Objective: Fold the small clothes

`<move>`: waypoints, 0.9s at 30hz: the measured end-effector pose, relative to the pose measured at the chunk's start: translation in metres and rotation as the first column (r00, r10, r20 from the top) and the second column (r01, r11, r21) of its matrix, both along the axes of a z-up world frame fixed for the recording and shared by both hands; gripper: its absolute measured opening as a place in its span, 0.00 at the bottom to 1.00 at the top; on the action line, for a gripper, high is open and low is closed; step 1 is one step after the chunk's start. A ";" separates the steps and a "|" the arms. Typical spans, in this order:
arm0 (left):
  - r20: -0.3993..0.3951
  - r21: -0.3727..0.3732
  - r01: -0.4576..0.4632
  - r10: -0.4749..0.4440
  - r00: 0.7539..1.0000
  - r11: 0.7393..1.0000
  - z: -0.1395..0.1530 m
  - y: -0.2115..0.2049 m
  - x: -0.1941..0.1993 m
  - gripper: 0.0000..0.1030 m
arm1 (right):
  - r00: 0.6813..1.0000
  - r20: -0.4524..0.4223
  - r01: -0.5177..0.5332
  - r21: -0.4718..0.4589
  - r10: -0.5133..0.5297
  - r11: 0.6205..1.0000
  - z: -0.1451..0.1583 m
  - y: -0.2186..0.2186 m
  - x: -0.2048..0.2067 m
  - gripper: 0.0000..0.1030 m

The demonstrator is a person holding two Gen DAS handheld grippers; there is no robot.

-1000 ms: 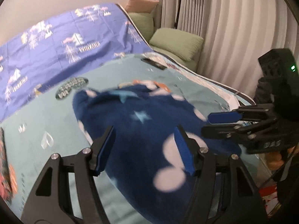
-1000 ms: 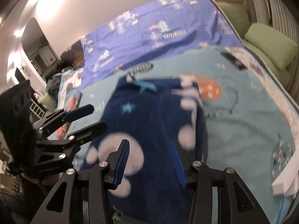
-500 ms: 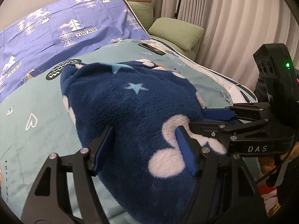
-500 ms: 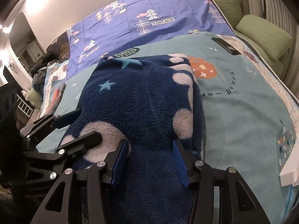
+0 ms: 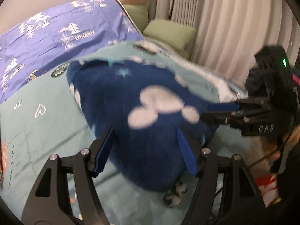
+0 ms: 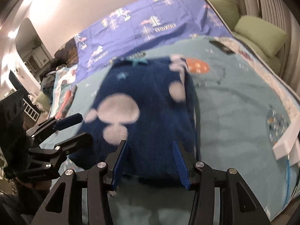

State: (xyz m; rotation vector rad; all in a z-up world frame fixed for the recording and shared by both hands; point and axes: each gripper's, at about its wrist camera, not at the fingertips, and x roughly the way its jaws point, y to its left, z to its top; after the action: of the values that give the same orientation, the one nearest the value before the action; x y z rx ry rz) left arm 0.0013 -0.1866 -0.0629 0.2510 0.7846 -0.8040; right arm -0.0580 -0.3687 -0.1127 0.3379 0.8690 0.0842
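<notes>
1. A navy fleece garment with pale blobs and small light-blue stars lies bunched on the bed, toward the near edge, on a teal printed cover. Both views are blurred.
2. The left gripper has its fingers spread wide. In its own view the blue pads stand either side of the garment's near end; whether they touch the fleece cannot be told.
3. The right gripper also has its fingers spread, the blue pads flanking the near edge of the garment and holding nothing that can be made out. Seen from the left wrist, its fingers reach in at the garment's right side, tips at the edge of the fleece.
4. Something small, dark and white shows below the garment's near end; what it is cannot be told.
5. A purple sheet with white tree prints covers the far part of the bed.
6. Green cushions sit past the bed's far right corner, in front of pale curtains.
7. A flat dark object lies on the cover near the bed's far right edge.
8. A white strip runs along the bed's right edge.
</notes>
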 end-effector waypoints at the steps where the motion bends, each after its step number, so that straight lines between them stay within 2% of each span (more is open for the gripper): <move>1: -0.024 0.013 -0.009 0.010 1.000 1.000 -0.012 -0.001 0.002 0.73 | 1.000 -0.027 0.002 0.017 -0.002 1.000 -0.010 -0.002 0.002 0.48; 3: -0.054 0.006 -0.025 0.025 0.998 1.000 -0.026 -0.002 0.006 0.81 | 0.999 -0.039 0.002 0.020 -0.001 1.000 -0.026 0.000 0.006 0.48; 5: -0.102 -0.024 -0.048 0.045 0.994 0.999 -0.032 0.002 0.013 0.81 | 1.000 -0.021 0.007 -0.051 -0.008 0.999 -0.027 0.009 0.004 0.48; 8: -0.098 -0.028 -0.054 0.051 0.994 0.998 -0.027 0.003 0.010 0.80 | 1.000 -0.018 0.011 -0.105 -0.013 0.994 -0.020 0.017 0.003 0.48; 11: -0.092 -0.048 -0.061 0.056 0.994 0.997 -0.016 0.008 0.003 0.78 | 1.000 0.004 0.012 -0.058 -0.012 0.998 -0.011 0.009 -0.004 0.48; 13: -0.076 -0.062 -0.058 0.053 0.996 0.996 -0.005 0.013 0.000 0.78 | 0.999 0.049 -0.001 -0.012 0.001 1.000 -0.001 0.001 -0.011 0.50; 16: -0.059 -0.088 -0.062 0.057 0.997 0.994 0.009 0.023 0.002 0.78 | 0.995 0.097 -0.024 0.059 0.018 0.998 0.010 -0.016 -0.015 0.68; 17: -0.056 -0.097 -0.070 0.064 0.996 0.993 0.012 0.026 0.005 0.78 | 0.995 0.098 -0.008 0.066 0.001 0.998 0.012 -0.022 -0.015 0.82; 18: -0.056 -0.107 -0.079 0.073 0.996 0.991 0.016 0.029 0.008 0.78 | 0.995 0.097 0.019 0.061 -0.025 0.998 0.014 -0.029 -0.014 0.86; 21: -0.078 -0.127 -0.116 0.107 0.991 0.985 0.024 0.037 0.024 0.78 | 0.993 0.096 0.067 0.041 -0.071 0.997 0.021 -0.045 -0.007 0.87; 24: -0.101 -0.139 -0.135 0.122 0.987 0.981 0.033 0.038 0.043 0.79 | 0.995 0.092 0.028 0.078 -0.035 0.997 0.027 -0.058 0.008 0.88; 27: -0.131 -0.142 -0.142 0.123 0.984 0.980 0.038 0.033 0.071 0.80 | 0.999 0.051 -0.011 0.130 0.005 0.991 0.030 -0.069 0.037 0.90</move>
State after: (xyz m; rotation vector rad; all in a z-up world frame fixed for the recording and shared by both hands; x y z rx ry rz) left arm 0.0722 -0.1533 -0.0249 0.0134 0.8414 -0.7529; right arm -0.0209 -0.4379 -0.0823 0.4525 0.8169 0.1568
